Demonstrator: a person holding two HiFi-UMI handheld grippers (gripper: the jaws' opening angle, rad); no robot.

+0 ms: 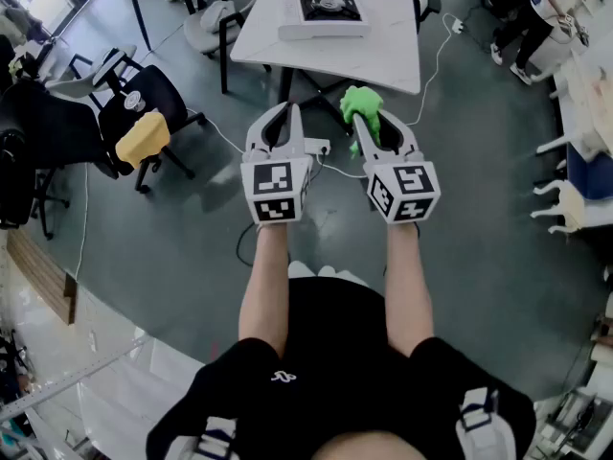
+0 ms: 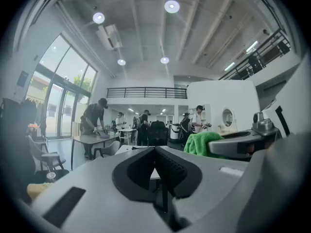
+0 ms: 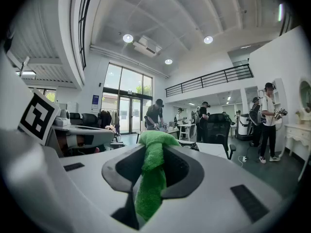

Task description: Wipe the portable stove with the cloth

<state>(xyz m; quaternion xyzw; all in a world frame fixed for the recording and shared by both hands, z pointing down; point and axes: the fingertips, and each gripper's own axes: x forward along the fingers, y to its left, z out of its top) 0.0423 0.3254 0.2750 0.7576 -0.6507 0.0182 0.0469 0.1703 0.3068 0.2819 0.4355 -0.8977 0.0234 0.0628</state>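
1. Your right gripper (image 1: 364, 121) has its jaws clamped on the green cloth (image 1: 361, 102), which bunches past the tips.
2. Your left gripper (image 1: 289, 113), just to its left, has its jaws pressed together on nothing.
3. The portable stove (image 1: 327, 10) sits on the white table (image 1: 383, 60), farther ahead and apart from both grippers.

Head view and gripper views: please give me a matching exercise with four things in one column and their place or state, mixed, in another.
1 cloth
2 stove
3 left gripper
4 yellow cushion

a on the white table
b shut, empty
c on a black chair
d held by the right gripper

Pairs: 1-d, 2-a, 3-b, 4-c
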